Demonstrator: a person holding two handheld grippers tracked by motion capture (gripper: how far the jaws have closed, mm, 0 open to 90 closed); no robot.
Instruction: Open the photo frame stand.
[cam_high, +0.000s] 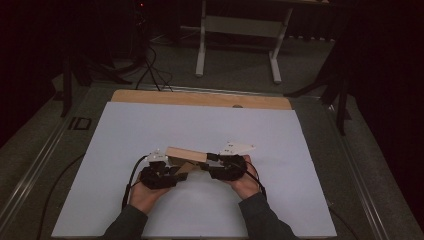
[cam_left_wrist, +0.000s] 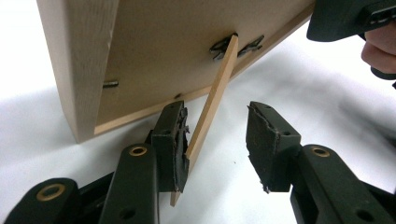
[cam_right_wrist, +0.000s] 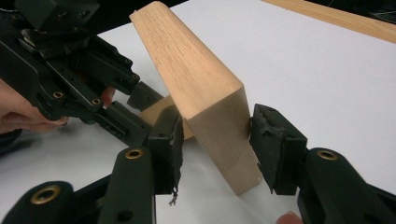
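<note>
Pale wood is what I have between both tongs: a picture frame standing on the white sheet near my side of the table, its back turned towards me. Nearest, my left tongs stand half open round the thin fold-out stand strip hinged to the frame's back; the strip leans on the left pad, while the right pad is well clear, so nothing is clamped. My right tongs straddle the frame's right end, right pad touching the wood, left pad just off it, a loose bracket rather than a grip. To set the stand well, I judge I should steady that end first, then swing the strip out gently at its free tip, sparing the small black hinge. Farther off, bare wood edges the table.
</note>
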